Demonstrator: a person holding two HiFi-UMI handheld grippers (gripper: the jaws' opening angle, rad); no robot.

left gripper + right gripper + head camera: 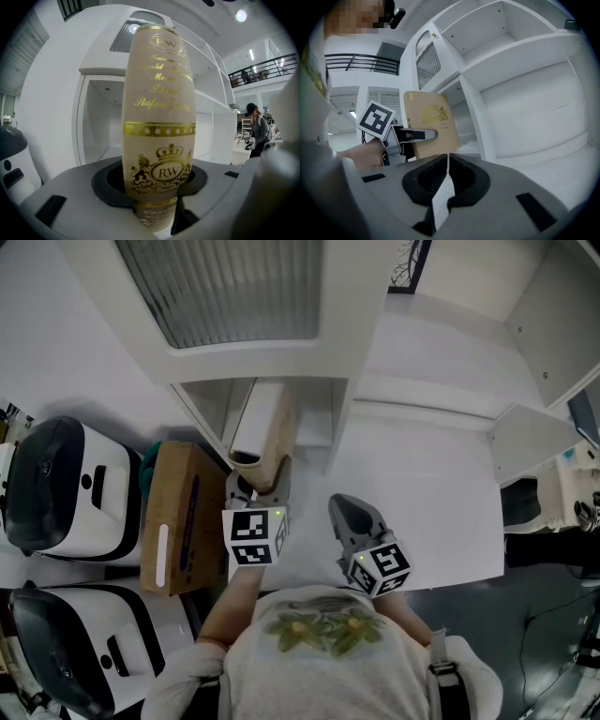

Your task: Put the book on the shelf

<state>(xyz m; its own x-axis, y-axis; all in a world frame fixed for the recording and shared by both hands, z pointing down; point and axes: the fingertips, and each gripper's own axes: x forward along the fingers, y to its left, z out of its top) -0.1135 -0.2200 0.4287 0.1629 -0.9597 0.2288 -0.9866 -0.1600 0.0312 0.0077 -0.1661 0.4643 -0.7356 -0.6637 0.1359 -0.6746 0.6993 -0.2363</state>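
left claw [256, 488]: clamped on the book, 1 jaw on each cover, gripping low on the spine end. Points roughly level at the shelf.
book [159, 117]: beige, with gold lettering plus a crown and "RW" crest on the spine. Held upright, spine facing back toward the person.
book position: at the mouth of the narrow low compartment [101, 124], just under the slatted panel [230, 287]. Front edge is at the opening; can't tell how far in it sits, or whether it rests on the compartment floor.
shelf [525, 108]: white unit with open compartments. The wide bays to the right of the book hold nothing visible.
right claw [446, 161]: jaws together, nothing between them. Sits just right of the left claw, near the book but not touching it.
cardboard box [183, 517]: brown, just left of the left claw, beside the shelf unit.
white-and-black housings [56, 484]: 2, stacked near/far at the left edge, left of the box.
background: a person [255, 129] stands far off at the right of the left gripper view.
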